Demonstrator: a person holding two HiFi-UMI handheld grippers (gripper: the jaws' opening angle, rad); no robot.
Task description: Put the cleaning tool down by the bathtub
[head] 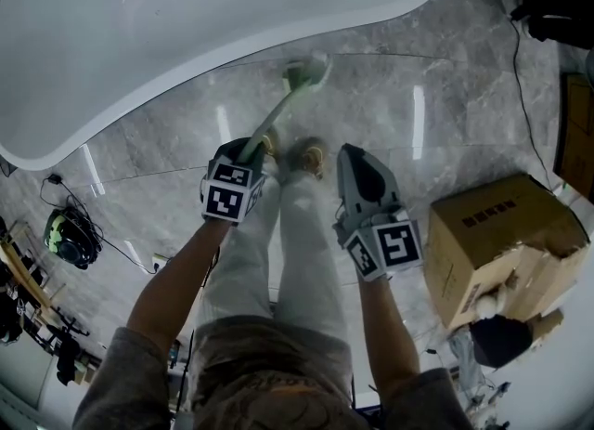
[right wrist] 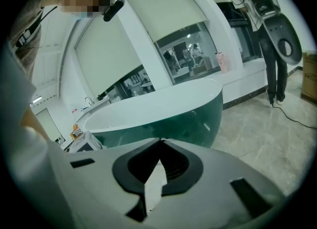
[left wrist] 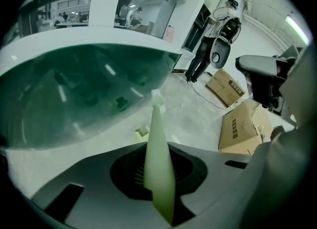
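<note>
The cleaning tool is a pale green long-handled brush (head: 278, 112). Its head (head: 307, 71) is down at the floor beside the base of the white bathtub (head: 186, 19). My left gripper (head: 249, 153) is shut on the handle's near end. In the left gripper view the handle (left wrist: 157, 139) runs out between the jaws toward the tub's dark green side (left wrist: 74, 99). My right gripper (head: 353, 157) hangs to the right of the brush, over the floor. Its jaw tips meet in the right gripper view (right wrist: 159, 141) with nothing held, and it faces the tub (right wrist: 163, 109).
A torn cardboard box (head: 501, 233) stands on the grey marble floor at the right. A black cable (head: 524, 94) runs past it. A green and black bundle (head: 70, 233) lies at the left. The person's shoes (head: 311, 154) stand between the grippers. Another person (left wrist: 203, 50) stands farther off.
</note>
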